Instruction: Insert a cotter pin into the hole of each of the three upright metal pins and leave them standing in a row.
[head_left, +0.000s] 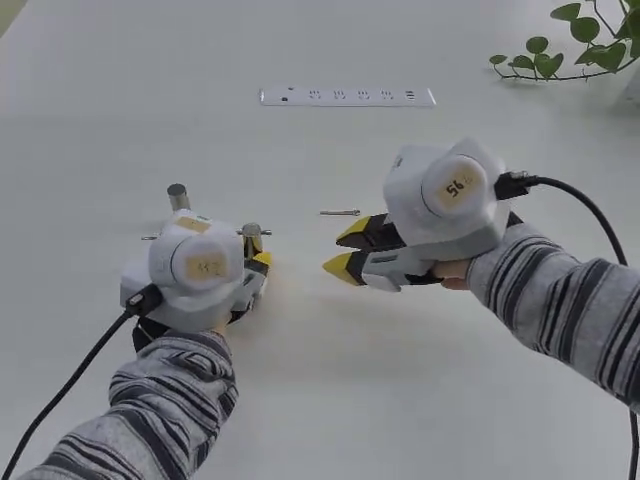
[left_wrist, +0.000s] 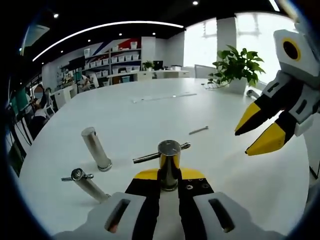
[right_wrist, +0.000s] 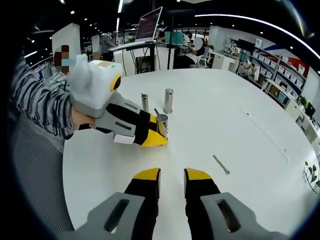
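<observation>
First pin (left_wrist: 169, 160) sits between your left gripper (head_left: 256, 252) jaws. Second pin (left_wrist: 96, 148) and third pin (left_wrist: 86, 182) stand left of it. Loose cotter pin (head_left: 340, 212) lies right of it, ahead of your right gripper (head_left: 345, 249). Power strip (head_left: 347, 96) lies far behind.

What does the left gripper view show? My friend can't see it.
The left gripper clamps an upright pin with a cotter pin through it. Left of it stand a bare pin and another cottered pin. A loose cotter lies beyond; the right gripper is open at right.
</observation>
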